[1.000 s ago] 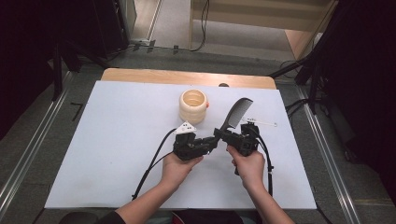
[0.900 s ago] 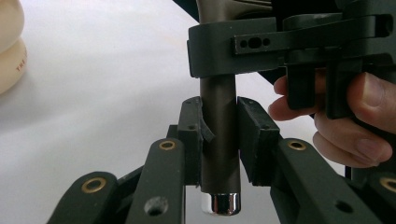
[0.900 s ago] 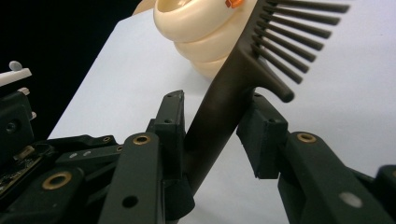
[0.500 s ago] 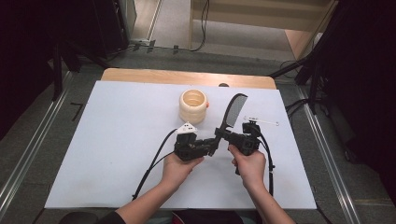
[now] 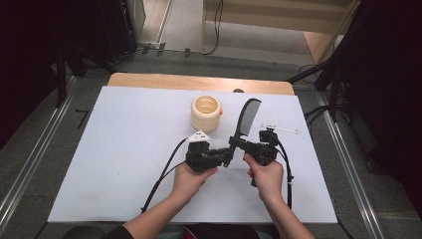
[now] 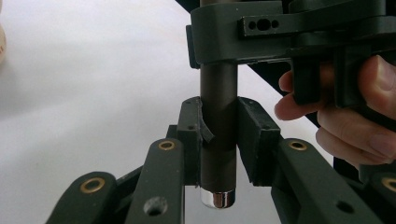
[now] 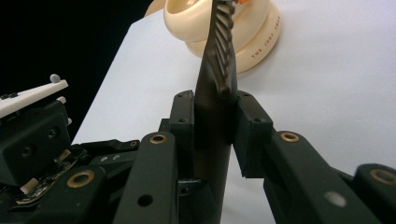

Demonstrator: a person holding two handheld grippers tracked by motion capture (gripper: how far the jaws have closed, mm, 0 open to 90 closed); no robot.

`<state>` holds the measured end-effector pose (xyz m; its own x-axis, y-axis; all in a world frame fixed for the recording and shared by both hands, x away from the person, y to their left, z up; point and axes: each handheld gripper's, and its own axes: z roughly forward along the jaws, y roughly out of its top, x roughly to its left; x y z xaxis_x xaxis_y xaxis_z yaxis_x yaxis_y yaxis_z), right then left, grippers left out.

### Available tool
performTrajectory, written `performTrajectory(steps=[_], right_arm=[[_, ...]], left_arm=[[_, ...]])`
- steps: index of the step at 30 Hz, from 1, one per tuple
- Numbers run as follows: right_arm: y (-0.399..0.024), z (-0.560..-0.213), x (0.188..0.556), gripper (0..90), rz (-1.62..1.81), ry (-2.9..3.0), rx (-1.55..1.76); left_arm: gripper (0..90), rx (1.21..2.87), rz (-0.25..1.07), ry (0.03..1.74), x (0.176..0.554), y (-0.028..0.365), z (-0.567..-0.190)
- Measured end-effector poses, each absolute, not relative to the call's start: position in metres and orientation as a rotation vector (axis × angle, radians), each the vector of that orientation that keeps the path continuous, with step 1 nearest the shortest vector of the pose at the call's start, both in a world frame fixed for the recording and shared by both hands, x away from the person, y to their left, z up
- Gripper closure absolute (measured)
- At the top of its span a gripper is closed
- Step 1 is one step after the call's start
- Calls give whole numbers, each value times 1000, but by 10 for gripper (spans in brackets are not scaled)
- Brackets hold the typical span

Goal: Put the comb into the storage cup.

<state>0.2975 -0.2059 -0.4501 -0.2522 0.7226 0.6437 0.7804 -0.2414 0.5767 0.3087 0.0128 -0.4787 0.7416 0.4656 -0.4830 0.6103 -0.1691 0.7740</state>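
Note:
A black comb (image 5: 247,117) stands tilted above the white table, its teeth end pointing away from me. Both grippers hold it. My left gripper (image 5: 228,157) is shut on the comb's round handle (image 6: 218,126), whose chrome tip (image 6: 217,199) pokes out below the jaws. My right gripper (image 5: 238,143) is shut on the comb (image 7: 219,56) just below where the teeth begin. The two grippers face each other, almost touching, at the table's middle front. In the left gripper view the right gripper's body (image 6: 280,28) and a hand (image 6: 355,116) sit close above.
A cream ribbed pot (image 5: 206,112) stands just beyond the grippers, to the left of the comb's tip, with something orange at its rim (image 7: 243,2). The white table sheet (image 5: 124,139) spreads wide on the left. Black cables (image 5: 164,174) trail toward the front edge.
The comb has swung a little more upright and to the left. Both grippers keep their hold, and the hands have barely shifted.

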Motion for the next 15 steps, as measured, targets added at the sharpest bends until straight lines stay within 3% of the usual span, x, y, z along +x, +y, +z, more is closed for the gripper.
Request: performTrajectory(steps=[8, 15], right_arm=[[-207, -447, 296, 699, -1542, -1953, -1898], [-206, -447, 297, 699, -1529, -2006, -1911]], left_arm=[[622, 1825, -189, 862, 312, 18, -477], [477, 1849, -242, 836, 312, 22, -473]])
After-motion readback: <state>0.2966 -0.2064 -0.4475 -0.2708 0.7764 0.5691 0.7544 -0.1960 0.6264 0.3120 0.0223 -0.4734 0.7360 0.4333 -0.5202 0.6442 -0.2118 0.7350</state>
